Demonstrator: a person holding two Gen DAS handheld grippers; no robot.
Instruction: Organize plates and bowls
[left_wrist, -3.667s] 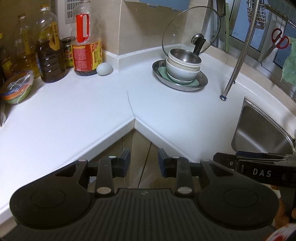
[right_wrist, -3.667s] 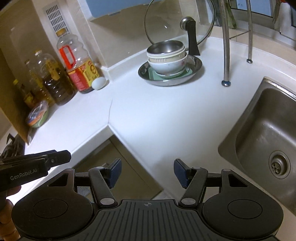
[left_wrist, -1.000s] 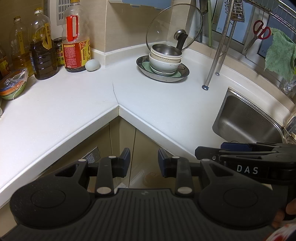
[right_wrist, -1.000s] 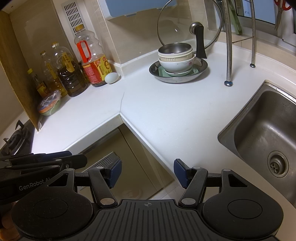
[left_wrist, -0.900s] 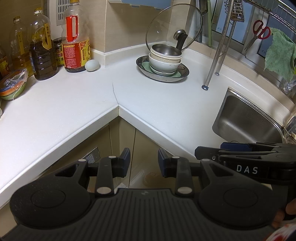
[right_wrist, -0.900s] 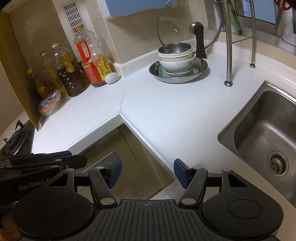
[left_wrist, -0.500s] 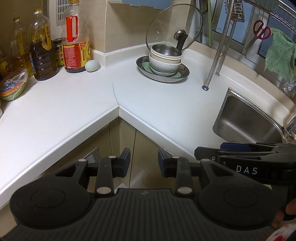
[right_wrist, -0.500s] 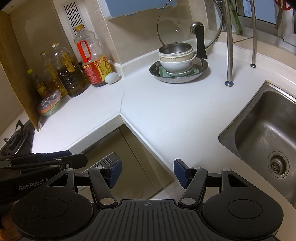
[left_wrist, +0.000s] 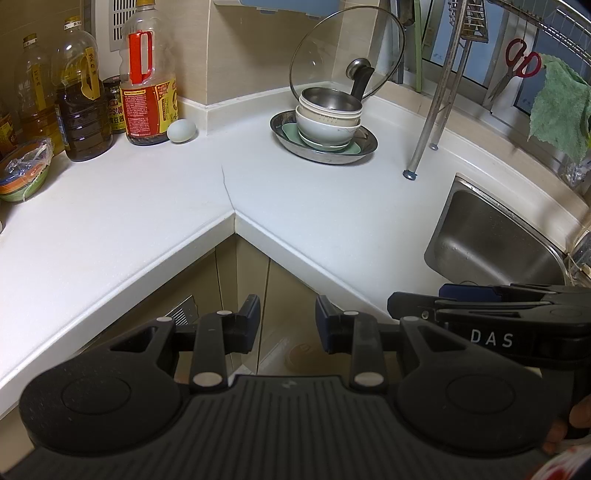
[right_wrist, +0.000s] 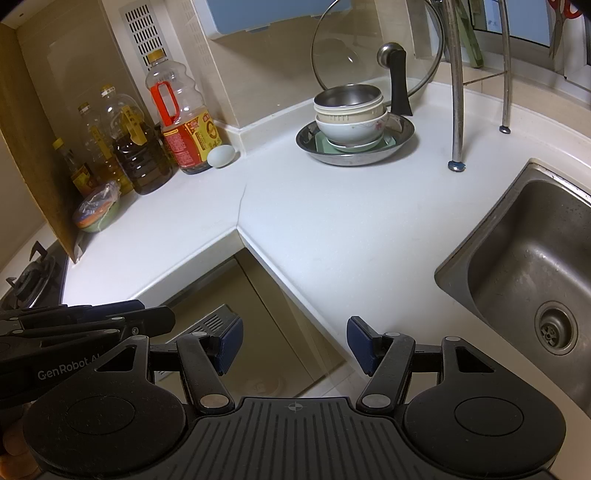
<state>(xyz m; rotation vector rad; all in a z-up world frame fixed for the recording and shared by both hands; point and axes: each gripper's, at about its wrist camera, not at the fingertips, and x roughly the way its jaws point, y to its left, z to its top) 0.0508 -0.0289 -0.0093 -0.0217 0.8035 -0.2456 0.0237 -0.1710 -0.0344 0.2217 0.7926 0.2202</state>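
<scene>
Nothing has moved: both tongs (left_wrist: 287, 321) (right_wrist: 294, 345) stay parted, empty.

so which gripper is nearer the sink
Right. The right gripper hangs just off the counter edge beside the sink; the left gripper sits farther over, by the cabinet corner.

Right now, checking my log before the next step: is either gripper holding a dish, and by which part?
Nothing is held. The left gripper and right gripper are both empty, off the counter's edge, apart from the stacked bowls.

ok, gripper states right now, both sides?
Left gripper: jaws partly open, empty.
Right gripper: jaws wide open, empty.
</scene>
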